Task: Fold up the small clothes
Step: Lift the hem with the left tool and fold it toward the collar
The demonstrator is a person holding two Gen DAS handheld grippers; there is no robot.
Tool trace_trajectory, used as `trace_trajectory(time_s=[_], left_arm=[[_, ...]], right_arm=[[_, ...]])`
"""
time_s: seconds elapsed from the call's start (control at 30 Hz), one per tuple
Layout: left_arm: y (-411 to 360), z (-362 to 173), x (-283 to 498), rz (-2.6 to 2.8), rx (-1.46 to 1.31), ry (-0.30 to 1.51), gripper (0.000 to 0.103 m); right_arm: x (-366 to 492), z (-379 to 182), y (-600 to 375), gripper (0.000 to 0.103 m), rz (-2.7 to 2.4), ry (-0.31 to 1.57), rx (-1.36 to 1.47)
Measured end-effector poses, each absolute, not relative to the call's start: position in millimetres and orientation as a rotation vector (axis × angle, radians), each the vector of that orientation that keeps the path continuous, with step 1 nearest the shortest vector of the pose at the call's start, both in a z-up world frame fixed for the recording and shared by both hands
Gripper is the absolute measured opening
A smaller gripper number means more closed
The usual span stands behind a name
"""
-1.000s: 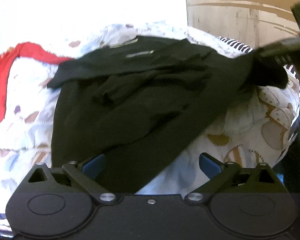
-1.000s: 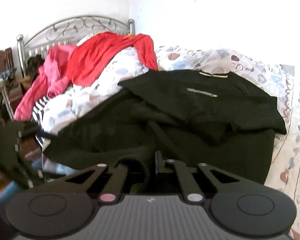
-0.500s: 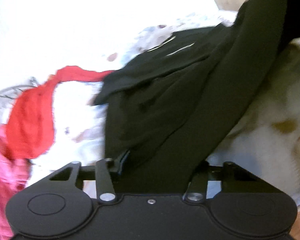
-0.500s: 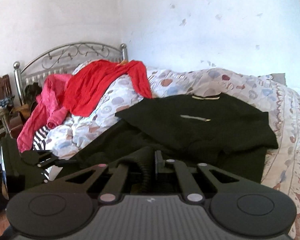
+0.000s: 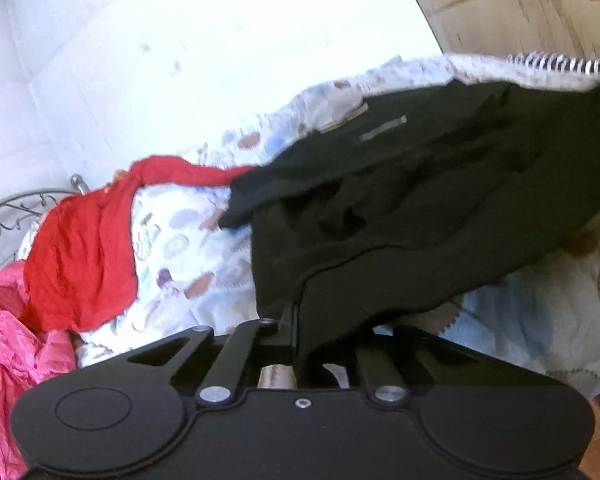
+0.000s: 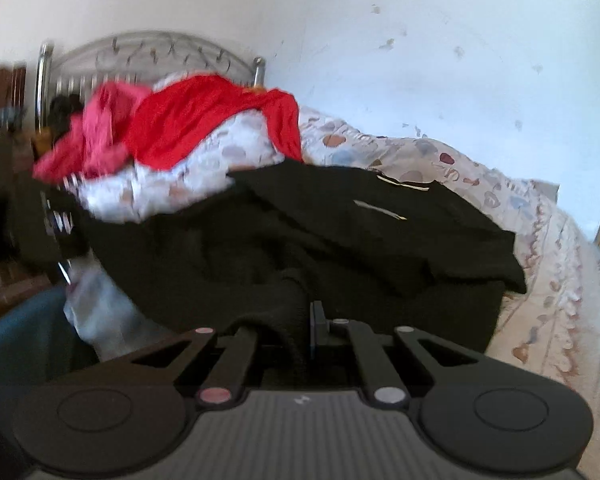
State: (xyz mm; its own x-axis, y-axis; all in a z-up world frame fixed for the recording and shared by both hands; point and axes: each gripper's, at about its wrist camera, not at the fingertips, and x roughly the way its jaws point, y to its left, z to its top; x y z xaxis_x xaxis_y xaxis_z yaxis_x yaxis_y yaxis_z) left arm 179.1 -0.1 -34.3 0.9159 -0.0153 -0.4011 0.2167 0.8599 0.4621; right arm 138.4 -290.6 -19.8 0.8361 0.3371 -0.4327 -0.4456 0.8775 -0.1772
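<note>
— Where the bed [image 6: 548, 248] runs along the white wall [image 6: 440, 40], what covers it?

— Pale quilt [image 5: 188, 248] with a blotchy print, rumpled. Metal scrollwork headboard [image 6: 140, 56] at the far end. Red garment [image 6: 204, 120] draped over the heaped quilt near it, pink garment [image 6: 100, 128] bunched just beside. Wooden panel [image 5: 520, 4] past the foot of the bed. Striped cloth [image 5: 556, 65] at the quilt's edge there.

— And the piece being folded?

— Black garment [image 6: 340, 232], spread across mid-bed, upper part lying on the quilt, thin pale strip near its collar. Lower hem lifted off the bed toward both cameras.

— Left gripper [image 5: 296, 332]?

— Jaws drawn nearly together, a fold of the black hem pinched between them; cloth drapes over the right finger.

— Right gripper [image 6: 306, 320]?

— Same: closed to a narrow slit, a bunched ridge of black fabric clamped in it. Picture is motion-blurred, left side worst.
</note>
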Motion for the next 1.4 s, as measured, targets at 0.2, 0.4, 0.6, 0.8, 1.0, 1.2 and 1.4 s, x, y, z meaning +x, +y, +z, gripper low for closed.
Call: trace_trajectory(time_s=[0.2, 0.4, 0.6, 0.8, 1.0, 1.2, 1.4], left_arm=[[3, -17, 162, -0.126, 0.454, 0.313, 0.004], [-2, 4, 136, -0.139, 0.378, 0.252, 0.004], [-2, 31, 85, -0.185, 0.372, 0.229, 0.004], [2, 55, 13, -0.238, 0.344, 0.267, 0.004], [3, 71, -27, -0.288, 0.315, 0.3, 0.004], [7, 93, 0, -0.291, 0.25, 0.322, 0.004], [0, 127, 70, -0.285, 0.291, 0.316, 0.004]], right_arm=[[109, -26, -276, 0.005, 0.38, 0.318, -0.406], [72, -3, -277, 0.004, 0.334, 0.187, -0.454], [23, 23, -291, 0.004, 0.333, 0.182, -0.441], [-49, 52, -296, 0.004, 0.369, 0.2, -0.4], [-76, 72, -301, 0.004, 0.386, 0.216, -0.372], [-41, 87, -304, 0.004, 0.368, 0.178, -0.379], [33, 110, -304, 0.004, 0.359, 0.15, -0.459]])
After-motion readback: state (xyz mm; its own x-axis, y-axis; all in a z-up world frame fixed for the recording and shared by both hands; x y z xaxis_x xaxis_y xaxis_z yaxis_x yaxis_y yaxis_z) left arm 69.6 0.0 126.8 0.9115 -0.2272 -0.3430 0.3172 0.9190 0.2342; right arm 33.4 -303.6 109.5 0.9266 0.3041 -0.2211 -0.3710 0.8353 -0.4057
